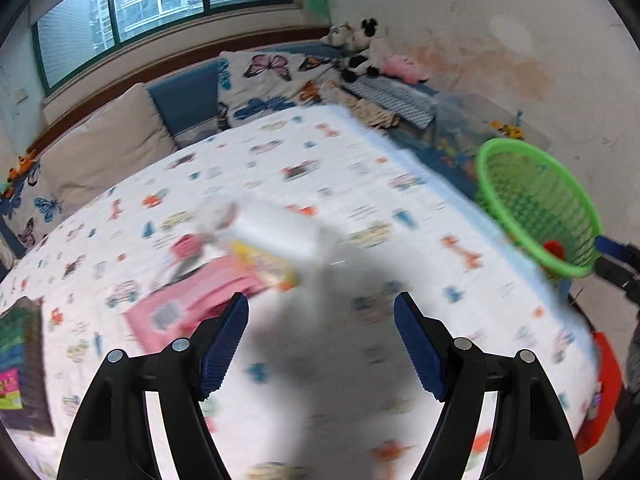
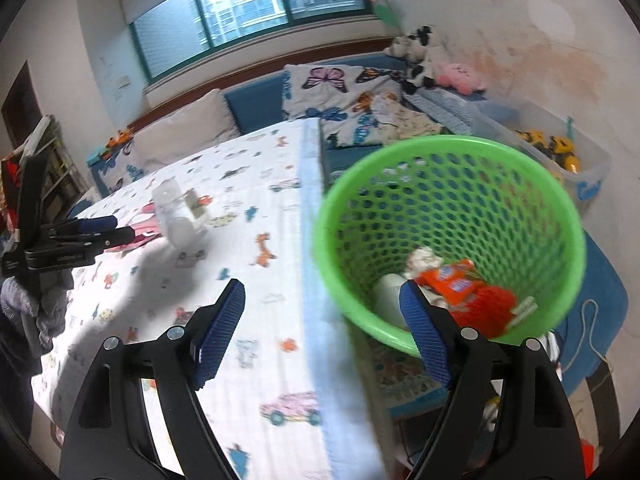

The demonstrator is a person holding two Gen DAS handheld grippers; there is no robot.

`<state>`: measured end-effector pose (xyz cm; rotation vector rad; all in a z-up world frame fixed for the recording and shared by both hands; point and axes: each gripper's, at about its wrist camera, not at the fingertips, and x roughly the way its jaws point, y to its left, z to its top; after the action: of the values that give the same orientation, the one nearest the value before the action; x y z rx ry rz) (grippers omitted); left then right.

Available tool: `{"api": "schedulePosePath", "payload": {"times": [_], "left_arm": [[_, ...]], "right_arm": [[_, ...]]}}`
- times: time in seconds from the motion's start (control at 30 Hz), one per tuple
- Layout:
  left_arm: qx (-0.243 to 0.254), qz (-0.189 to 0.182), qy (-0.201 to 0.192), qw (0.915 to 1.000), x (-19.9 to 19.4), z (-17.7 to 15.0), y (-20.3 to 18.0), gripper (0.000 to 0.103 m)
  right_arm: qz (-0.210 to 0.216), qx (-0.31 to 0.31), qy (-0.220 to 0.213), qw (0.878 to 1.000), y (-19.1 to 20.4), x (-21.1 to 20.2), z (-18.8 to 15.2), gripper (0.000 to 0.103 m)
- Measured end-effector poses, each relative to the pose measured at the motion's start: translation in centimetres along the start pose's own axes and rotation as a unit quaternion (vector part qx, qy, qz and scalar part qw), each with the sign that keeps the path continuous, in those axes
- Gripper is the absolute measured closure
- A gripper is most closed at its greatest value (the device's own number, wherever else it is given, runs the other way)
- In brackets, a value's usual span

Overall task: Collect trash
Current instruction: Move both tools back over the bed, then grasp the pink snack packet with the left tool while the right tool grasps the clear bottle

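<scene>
My left gripper [image 1: 320, 308] is open and empty above the patterned tablecloth [image 1: 360, 184]. Just ahead of it lie a clear plastic bottle [image 1: 280, 232], a pink packet [image 1: 192, 304] and a yellow wrapper [image 1: 264, 264], all blurred. The green mesh basket [image 1: 536, 204] stands off the table's right edge. My right gripper [image 2: 322, 300] is open and empty over the table edge, next to the basket [image 2: 448, 232]. The basket holds an orange wrapper [image 2: 460, 284] and white scraps [image 2: 424, 258]. The bottle [image 2: 176, 216] and my left gripper [image 2: 116, 232] show at the left in the right wrist view.
A sofa with beige cushion [image 1: 100, 152] and butterfly blanket [image 1: 272, 84] runs behind the table. Plush toys [image 1: 368, 48] sit at its right end. A clear bin with yellow toys [image 2: 560, 152] stands by the wall. A dark mat [image 1: 20, 360] lies at the table's left.
</scene>
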<state>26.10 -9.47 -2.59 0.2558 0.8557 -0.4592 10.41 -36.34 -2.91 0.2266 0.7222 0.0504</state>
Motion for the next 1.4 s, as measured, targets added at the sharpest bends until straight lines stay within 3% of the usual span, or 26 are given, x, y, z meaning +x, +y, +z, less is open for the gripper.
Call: {"api": "schedulePosePath", "payload": {"times": [0.27,0.4,0.8,1.13,1.4], "left_arm": [[0.016,0.023,0.021,0.9994,1.7,-0.1,6.2,0.014],[0.029,0.024,0.034,0.9987,3.1,0.2,8.0,0.013],[0.061,-0.059,0.081,0.993,6.8,0.9,10.8,0.013],[0.086,-0.07,0.081,0.9906,8.6,0.4,9.9,0.013],[0.066,-0.058,0.073,0.9934,8.4,-0.4,10.2,0.039]], "right_arm": [[0.023,-0.034,0.021,0.999,4.3,3.0,1.1,0.023],[0.036,-0.041,0.033,0.998,6.0,4.7,1.7,0.023],[0.061,-0.062,0.064,0.994,9.8,8.6,2.8,0.023],[0.073,-0.085,0.079,0.991,11.9,11.1,3.4,0.023],[0.082,-0.099,0.087,0.988,13.3,13.2,4.0,0.023]]}}
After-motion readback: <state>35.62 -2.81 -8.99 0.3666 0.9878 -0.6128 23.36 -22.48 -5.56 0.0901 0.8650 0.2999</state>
